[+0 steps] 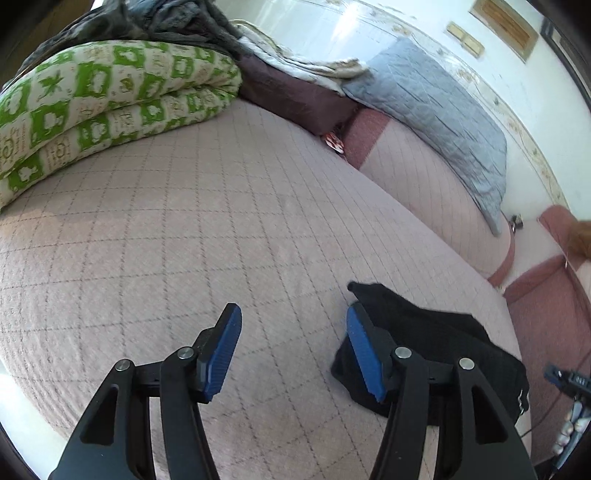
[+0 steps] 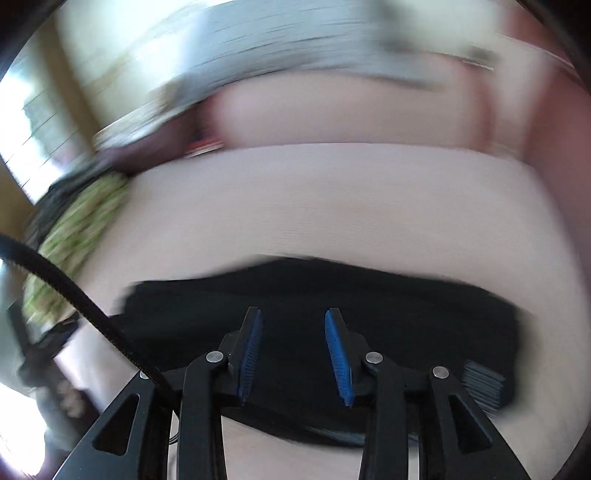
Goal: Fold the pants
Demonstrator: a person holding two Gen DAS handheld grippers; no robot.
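Pants on the bed near its right edge, folded quilt far left, pillow behind, clothes pile atop the quilt.

No text, label or number is legible anywhere.

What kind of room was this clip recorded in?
Most likely a bedroom. The black pants lie on a bed with a pink quilted cover, a folded green-patterned quilt sits at its far end, and a grey pillow leans by the wall.
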